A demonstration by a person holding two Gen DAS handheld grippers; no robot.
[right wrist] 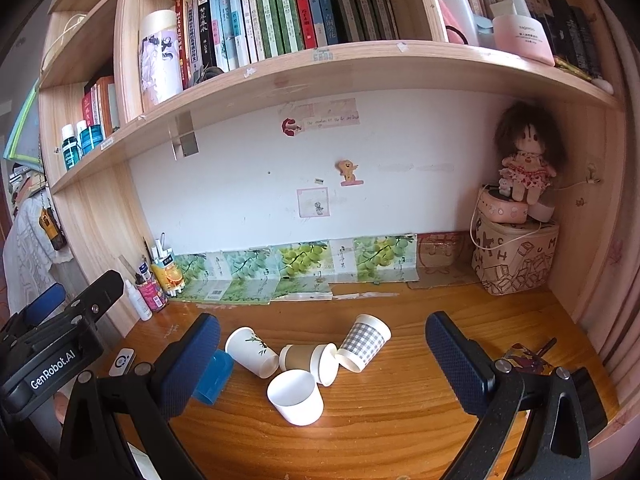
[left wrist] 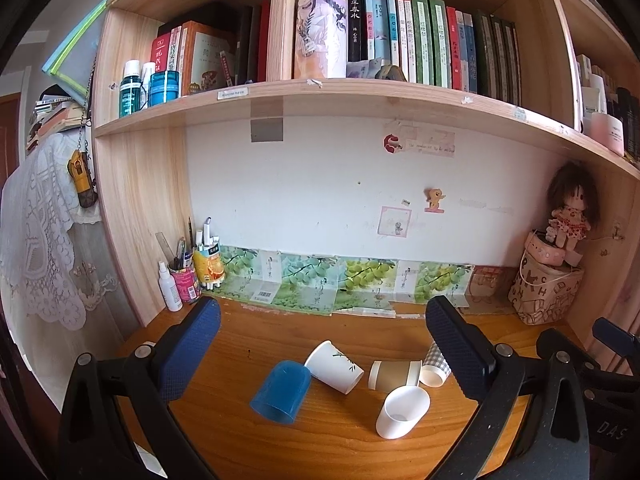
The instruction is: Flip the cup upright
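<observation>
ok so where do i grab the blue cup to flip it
Grip the blue cup across its side wall, mid-body, between rim and base. It appears to sit mouth down and tilted, closed base up, leaning toward the bamboo-print paper cup. Come in with the left tongs, already open, from the near left side, where the desk is bare, so the fingers avoid the other cups.

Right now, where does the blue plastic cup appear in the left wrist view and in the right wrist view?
Left wrist view: the blue cup lies on its side on the desk, lower centre, just left of the white cup with bamboo print.
Right wrist view: the blue cup is at lower left, partly hidden behind the right gripper's left finger.
Shared landmark: the bamboo-print cup lies directly to its right in both views.
</observation>
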